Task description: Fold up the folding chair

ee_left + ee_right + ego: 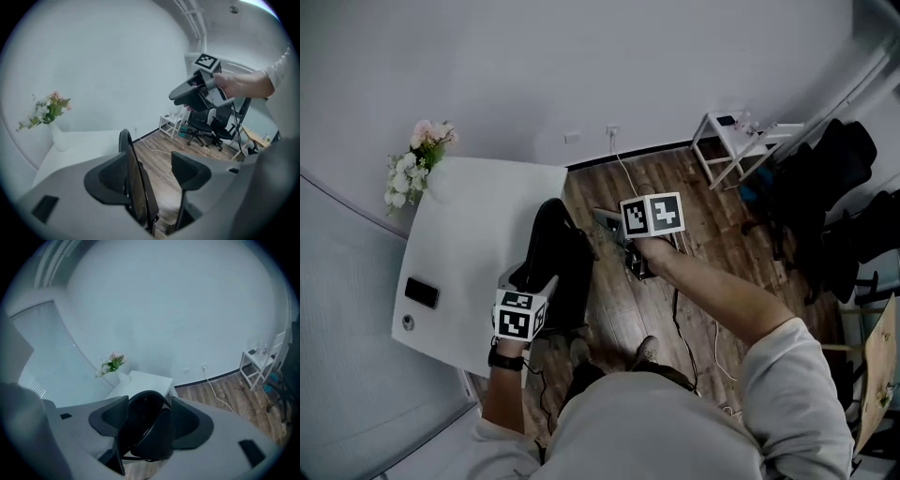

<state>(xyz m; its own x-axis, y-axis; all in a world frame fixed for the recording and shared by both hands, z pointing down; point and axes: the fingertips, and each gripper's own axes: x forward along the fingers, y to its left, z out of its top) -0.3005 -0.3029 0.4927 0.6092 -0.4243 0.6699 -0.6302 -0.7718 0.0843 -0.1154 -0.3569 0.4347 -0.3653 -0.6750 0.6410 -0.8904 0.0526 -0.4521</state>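
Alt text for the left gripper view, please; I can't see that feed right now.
A black folding chair, apparently folded flat and seen edge-on, shows through the gap between the open fingers of the left gripper. A hand holds the right gripper at upper right; a white table with flowers sits left.

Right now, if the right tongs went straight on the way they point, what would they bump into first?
Most likely the black folding chair, seen between the open right tongs; how far ahead it stands is hard to judge.
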